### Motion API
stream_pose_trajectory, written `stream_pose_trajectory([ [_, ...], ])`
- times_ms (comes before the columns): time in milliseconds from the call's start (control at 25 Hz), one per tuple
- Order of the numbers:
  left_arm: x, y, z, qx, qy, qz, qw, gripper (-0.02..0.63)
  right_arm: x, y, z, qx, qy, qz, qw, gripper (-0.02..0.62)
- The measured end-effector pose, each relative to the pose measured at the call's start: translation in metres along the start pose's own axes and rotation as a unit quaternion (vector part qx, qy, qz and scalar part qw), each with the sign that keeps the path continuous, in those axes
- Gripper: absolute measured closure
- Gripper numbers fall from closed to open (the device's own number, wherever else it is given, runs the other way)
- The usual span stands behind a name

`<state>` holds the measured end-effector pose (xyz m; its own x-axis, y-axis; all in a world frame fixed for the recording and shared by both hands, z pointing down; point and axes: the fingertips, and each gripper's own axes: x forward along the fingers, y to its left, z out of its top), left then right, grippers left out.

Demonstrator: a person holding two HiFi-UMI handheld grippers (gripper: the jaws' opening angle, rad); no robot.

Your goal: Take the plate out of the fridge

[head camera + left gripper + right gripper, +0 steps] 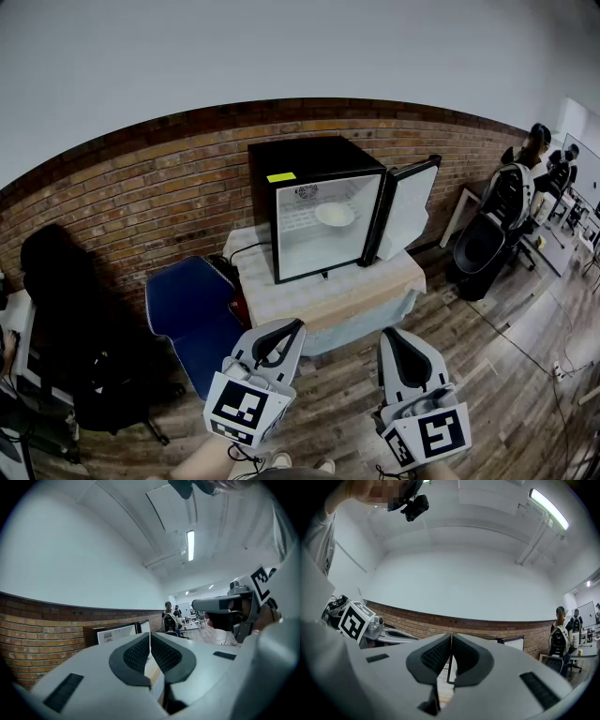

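Both left tongs [292, 328] and right tongs [388, 337] are pressed together, empty, well short of the fridge [302, 230].

Fridge [309, 155] front open, door [410, 211] out to rt; blue chair [187, 309] at left.

No readable text, fridge [314, 155] sticker [280, 177] illegible

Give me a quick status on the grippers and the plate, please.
Left gripper, right gripper shut, empty. Plate inside fridge, door open. Nothing blocking.
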<state>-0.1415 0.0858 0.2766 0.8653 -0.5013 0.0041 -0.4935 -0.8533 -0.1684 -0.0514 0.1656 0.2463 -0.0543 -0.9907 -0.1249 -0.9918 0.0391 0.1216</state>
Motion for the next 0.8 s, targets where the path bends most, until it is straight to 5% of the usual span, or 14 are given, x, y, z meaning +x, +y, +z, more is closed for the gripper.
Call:
stream_pose_trajectory([
  [800, -0.003, -0.029, -0.007, -0.002, 0.01, -0.004, 0.9999, 0.584, -0.02, -0.01, -0.01, 0.018, 0.001, 0.01, 1.0, 0.561],
])
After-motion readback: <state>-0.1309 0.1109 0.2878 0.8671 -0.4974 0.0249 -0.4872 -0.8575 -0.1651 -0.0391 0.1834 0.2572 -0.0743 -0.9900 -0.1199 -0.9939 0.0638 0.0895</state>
